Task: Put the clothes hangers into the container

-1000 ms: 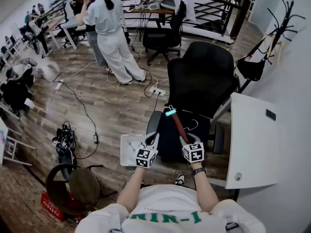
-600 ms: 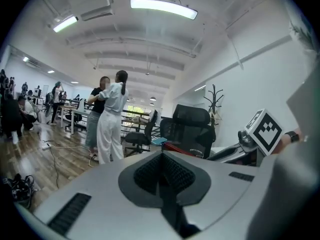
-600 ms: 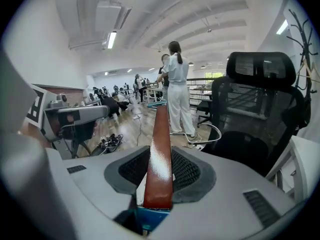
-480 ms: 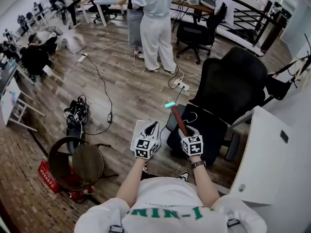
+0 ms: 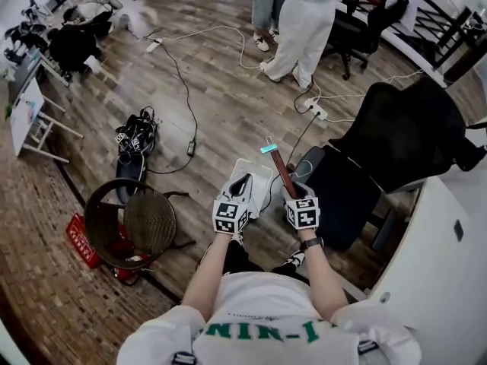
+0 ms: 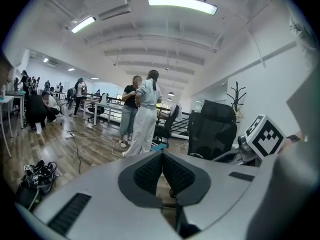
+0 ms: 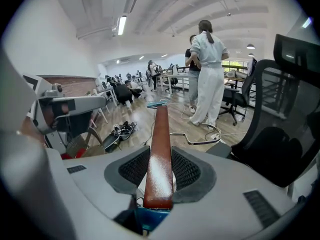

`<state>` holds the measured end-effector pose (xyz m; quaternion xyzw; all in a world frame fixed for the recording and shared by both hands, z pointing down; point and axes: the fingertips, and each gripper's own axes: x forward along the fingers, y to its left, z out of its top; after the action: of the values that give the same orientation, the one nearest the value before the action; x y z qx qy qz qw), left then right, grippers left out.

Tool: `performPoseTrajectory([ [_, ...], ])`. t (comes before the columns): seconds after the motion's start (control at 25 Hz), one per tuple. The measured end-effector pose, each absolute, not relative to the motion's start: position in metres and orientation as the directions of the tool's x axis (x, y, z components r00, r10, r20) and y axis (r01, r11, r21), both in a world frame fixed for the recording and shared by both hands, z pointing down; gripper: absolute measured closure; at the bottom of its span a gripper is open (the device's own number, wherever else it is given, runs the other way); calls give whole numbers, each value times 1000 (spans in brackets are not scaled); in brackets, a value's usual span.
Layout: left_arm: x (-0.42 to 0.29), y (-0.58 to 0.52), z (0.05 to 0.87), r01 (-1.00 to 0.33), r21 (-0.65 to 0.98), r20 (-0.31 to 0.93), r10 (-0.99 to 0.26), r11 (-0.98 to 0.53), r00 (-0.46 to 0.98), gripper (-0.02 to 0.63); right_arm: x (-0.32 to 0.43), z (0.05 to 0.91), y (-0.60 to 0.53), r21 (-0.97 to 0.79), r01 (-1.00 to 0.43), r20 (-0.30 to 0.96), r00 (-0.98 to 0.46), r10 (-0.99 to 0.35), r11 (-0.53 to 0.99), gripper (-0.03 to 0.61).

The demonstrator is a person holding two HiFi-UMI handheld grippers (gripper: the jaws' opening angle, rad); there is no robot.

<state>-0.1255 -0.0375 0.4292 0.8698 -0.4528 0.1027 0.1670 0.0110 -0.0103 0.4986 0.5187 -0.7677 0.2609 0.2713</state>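
The right gripper (image 7: 160, 155) is clenched on the near end of a brown hanger (image 7: 159, 134), pads pressing the bar's two sides; the rest of the bar sticks out far ahead and ends in a teal clip (image 5: 268, 148); with so much length beyond the grip, the likeliest fault is the bar pivoting or sliding in the pads if it is swung or tipped sharply.

The left gripper (image 6: 162, 156) is closed on nothing, pads touching; in the head view it hangs over the white container (image 5: 259, 173) on the floor, just beside the right one; there it could block the drop, or nudge the light container aside if lowered carelessly.

The hanger lies above the container's right edge, not yet in it, and the clip end reaches past the far rim; released as it stands, I judge it would straddle the rim or tip out onto the floor (image 5: 213, 105); the hook cannot be made out, so it may snag unseen.

A black chair (image 5: 396, 139) stands just to the right; a swing that way could catch its seat. A cable (image 5: 304, 131) trails near the container's far side; the clip might hook it. People (image 5: 304, 14) stand well apart and pose no risk.
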Motion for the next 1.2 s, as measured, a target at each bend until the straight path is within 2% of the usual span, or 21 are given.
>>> performPoseTrajectory([
  [0.32, -181, -55, 512, -839, 245, 422, -725, -486, 544, 603, -60, 582, -25, -163, -923, 760, -342, -552, 348, 428],
  [0.6, -224, -62, 604, -844, 268, 513, -673, -464, 533, 603, -95, 688, -21, -168, -923, 835, -319, -448, 345, 428],
  [1.2, -225, -103, 825, -803, 325, 525, -611, -499, 592, 604, -113, 952, -23, -285, -937, 920, -327, -215, 202, 428],
])
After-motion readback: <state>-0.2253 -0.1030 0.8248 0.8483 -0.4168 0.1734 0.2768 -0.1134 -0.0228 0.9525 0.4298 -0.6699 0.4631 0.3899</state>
